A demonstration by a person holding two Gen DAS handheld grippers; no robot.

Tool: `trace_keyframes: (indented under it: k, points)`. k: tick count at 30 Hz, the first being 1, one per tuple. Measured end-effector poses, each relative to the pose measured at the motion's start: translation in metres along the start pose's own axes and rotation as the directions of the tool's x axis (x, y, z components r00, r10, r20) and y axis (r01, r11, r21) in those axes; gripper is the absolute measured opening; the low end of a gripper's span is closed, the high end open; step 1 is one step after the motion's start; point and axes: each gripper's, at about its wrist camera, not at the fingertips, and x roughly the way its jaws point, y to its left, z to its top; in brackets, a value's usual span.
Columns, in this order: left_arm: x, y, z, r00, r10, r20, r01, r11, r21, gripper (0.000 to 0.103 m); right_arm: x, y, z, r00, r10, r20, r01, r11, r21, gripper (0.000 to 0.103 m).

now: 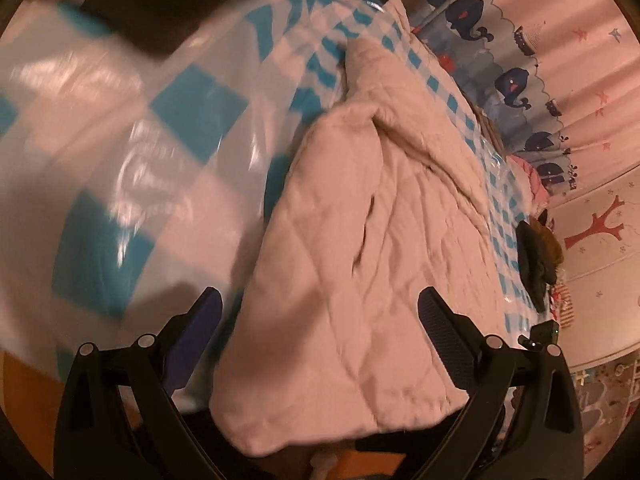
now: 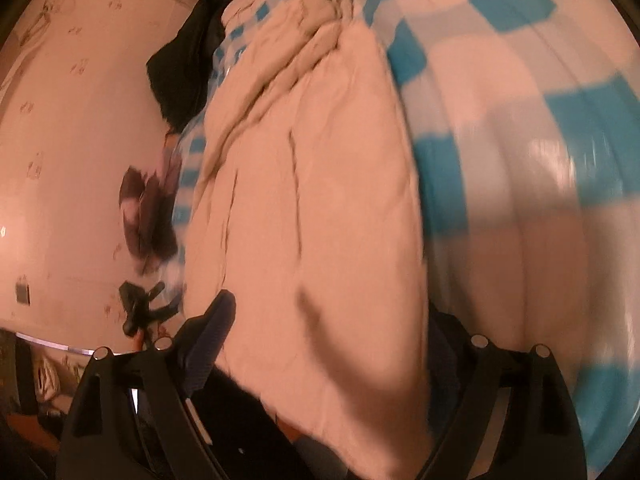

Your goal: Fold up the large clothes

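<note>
Curtains (image 1: 500, 52) show only past left claw (image 1: 320, 320); both claws (image 2: 332, 344) gape above jacket (image 1: 360, 240).

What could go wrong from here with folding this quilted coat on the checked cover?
1. Both the left gripper and the right gripper stand open over the pale quilted coat, so nothing is gripped; the fold may spring open.
2. The checked plastic cover looks glossy, so the coat could slide on it when pulled.
3. The bunched end lies close to dark clothes at the table's far end; a grab there might catch those too.
</note>
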Motion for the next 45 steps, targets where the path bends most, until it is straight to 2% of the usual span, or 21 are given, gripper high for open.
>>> trace_keyframes:
  k: [7,11,13,16,18,20,21,22,23,24,25,29,31,32,34,35,36,37,39,42,45]
  points:
    - [0.014,0.002,-0.033,0.996,-0.028,-0.088,0.029,0.999,0.015,0.094,0.008,0.005,-0.022,0.989,-0.013,-0.144,0.010,1.000,-0.023,0.084]
    - [0.020,-0.003,-0.046,0.993,-0.054,-0.107,0.057,0.998,0.032,0.094,0.010,-0.003,-0.027,0.987,0.002,-0.159,-0.002,1.000,0.000,0.085]
    - [0.022,-0.003,-0.050,0.994,-0.014,-0.111,0.019,0.999,0.046,0.095,0.012,-0.005,-0.025,0.988,0.011,-0.152,-0.009,1.000,0.016,0.085]
    - [0.031,0.007,-0.049,0.990,0.047,-0.135,-0.046,0.999,0.011,0.095,0.013,-0.010,-0.022,0.989,0.026,-0.146,-0.022,0.999,0.031,0.086]
    - [0.036,0.013,-0.052,0.988,0.030,-0.151,-0.033,0.999,-0.022,0.094,0.014,-0.008,-0.023,0.989,0.016,-0.145,-0.013,1.000,0.022,0.086]
    - [0.038,0.008,-0.056,0.990,0.011,-0.143,-0.012,1.000,-0.004,0.094,0.014,-0.004,-0.024,0.990,0.022,-0.139,-0.022,1.000,0.005,0.086]
    - [0.036,0.002,-0.059,0.992,0.003,-0.128,-0.001,1.000,0.021,0.094,0.012,-0.002,-0.024,0.991,0.033,-0.130,-0.033,0.999,-0.001,0.084]
    - [0.035,0.000,-0.060,0.993,-0.009,-0.119,0.012,0.999,0.030,0.094,0.012,0.001,-0.025,0.992,0.040,-0.121,-0.041,0.999,-0.009,0.074]
    - [0.032,-0.004,-0.061,0.994,-0.026,-0.108,0.030,0.999,0.036,0.080,0.010,0.004,-0.025,0.992,0.056,-0.111,-0.058,0.998,-0.020,0.067]
    - [0.031,-0.006,-0.060,0.994,-0.037,-0.106,0.042,0.998,0.040,0.061,0.009,0.007,-0.026,0.992,0.070,-0.102,-0.073,0.997,-0.029,0.055]
    - [0.029,-0.010,-0.061,0.993,-0.051,-0.107,0.057,0.997,0.052,0.057,0.008,0.010,-0.026,0.993,0.074,-0.094,-0.078,0.996,-0.038,0.053]
    - [0.029,-0.018,-0.057,0.993,-0.001,-0.115,0.013,0.994,0.106,0.053,0.023,0.009,-0.026,0.986,-0.032,-0.164,0.024,0.998,-0.051,0.055]
    - [0.037,-0.013,-0.056,0.989,0.047,-0.142,-0.035,0.996,0.087,0.060,0.031,0.008,-0.024,0.980,-0.070,-0.188,0.063,0.997,-0.046,0.056]
    - [0.043,-0.008,-0.055,0.985,0.065,-0.161,-0.054,0.996,0.069,0.071,0.031,0.009,-0.023,0.981,-0.070,-0.183,0.062,0.997,-0.051,0.056]
    - [0.048,0.001,-0.053,0.985,0.050,-0.166,-0.044,0.998,0.040,0.071,0.028,0.015,-0.019,0.987,-0.068,-0.146,0.059,0.996,-0.069,0.049]
    - [0.048,0.001,-0.053,0.987,0.038,-0.155,-0.033,0.999,0.037,0.064,0.026,0.018,-0.020,0.990,-0.066,-0.122,0.057,0.995,-0.077,0.032]
    - [0.046,-0.001,-0.052,0.988,0.018,-0.150,-0.012,0.999,0.042,0.036,0.024,0.021,-0.020,0.993,-0.063,-0.101,0.055,0.995,-0.082,0.022]
    - [0.044,-0.007,-0.051,0.988,-0.015,-0.153,0.023,0.998,0.050,0.025,0.021,0.026,-0.020,0.996,-0.056,-0.069,0.050,0.995,-0.090,0.021]
    - [0.030,-0.022,-0.047,0.993,-0.029,-0.116,0.041,0.994,0.103,0.016,0.012,0.037,-0.021,0.999,-0.029,-0.020,0.027,0.994,-0.108,0.018]
    - [-0.001,-0.051,-0.035,0.994,-0.088,-0.067,0.098,0.983,0.158,0.014,-0.012,0.060,-0.019,0.996,0.055,0.073,-0.044,0.989,-0.142,0.016]
    - [-0.036,-0.078,-0.026,0.985,-0.166,-0.045,0.172,0.964,0.203,0.014,-0.039,0.082,-0.020,0.984,0.120,0.133,-0.096,0.979,-0.179,0.015]
